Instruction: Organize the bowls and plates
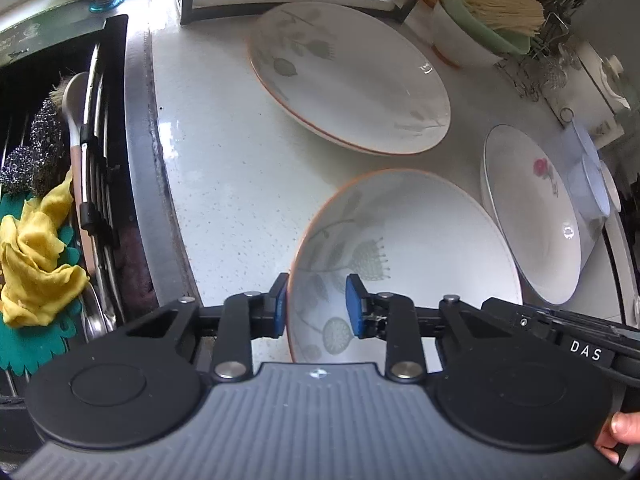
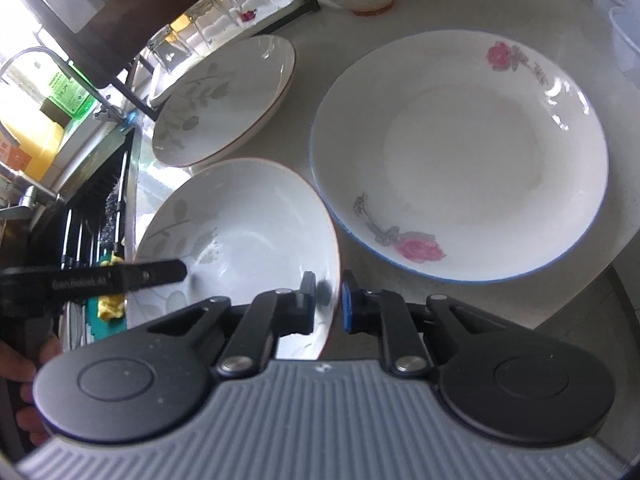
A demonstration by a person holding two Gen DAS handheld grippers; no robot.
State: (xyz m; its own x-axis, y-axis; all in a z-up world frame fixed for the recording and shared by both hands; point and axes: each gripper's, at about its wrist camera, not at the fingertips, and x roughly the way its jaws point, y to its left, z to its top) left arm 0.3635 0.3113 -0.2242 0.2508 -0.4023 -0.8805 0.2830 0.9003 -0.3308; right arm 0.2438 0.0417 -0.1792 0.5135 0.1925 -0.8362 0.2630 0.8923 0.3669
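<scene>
Both grippers are clamping 1 glossy round leaf-print bowl: left gripper pinching its left rim, right gripper its right rim.

Left gripper: grey ribbed housing flanked by two black round discs; black linkage arms with silver pivot screws; blue pads on black fingers; white lettering "DAS" on a black bar right of the housing. Right gripper: matching housing, discs, screws; one blue pad visible.
</scene>
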